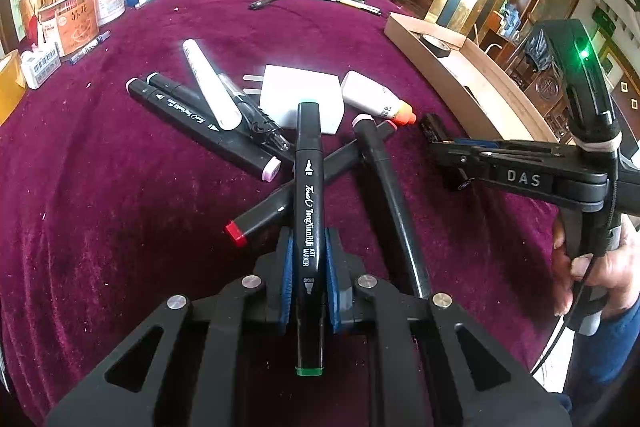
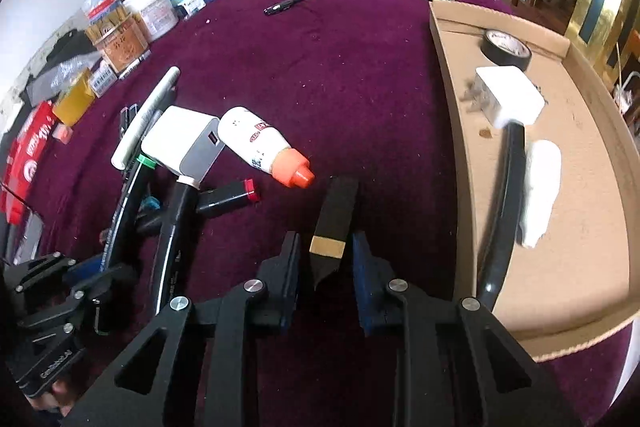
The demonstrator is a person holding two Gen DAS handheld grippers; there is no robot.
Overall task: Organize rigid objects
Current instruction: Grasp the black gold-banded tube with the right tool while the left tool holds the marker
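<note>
Your left tongs (image 1: 308, 283) are clenched on a green-capped marker (image 1: 308, 211), held above the pile of markers (image 1: 224, 131), charger (image 1: 300, 99) and glue bottle (image 1: 380, 99). Your right tongs (image 2: 326, 259) stand released around a black stick (image 2: 334, 223) with a tan band; the pads look apart from it.

The marker is gripped toward one end, so it could pivot or slip if you swing fast. It could also snag the crossed markers below and scatter them. If you close off-centre on the stick, it may squirt out.

The worktop (image 2: 340, 75) wears a wine-red velvet cloth, soft and wrinkled. The cardboard tray (image 2: 452, 131) at your right holds tape, a white block and a marker. Jars, boxes and a pink holder crowd the far edge; behind lies a wood-panelled room.
</note>
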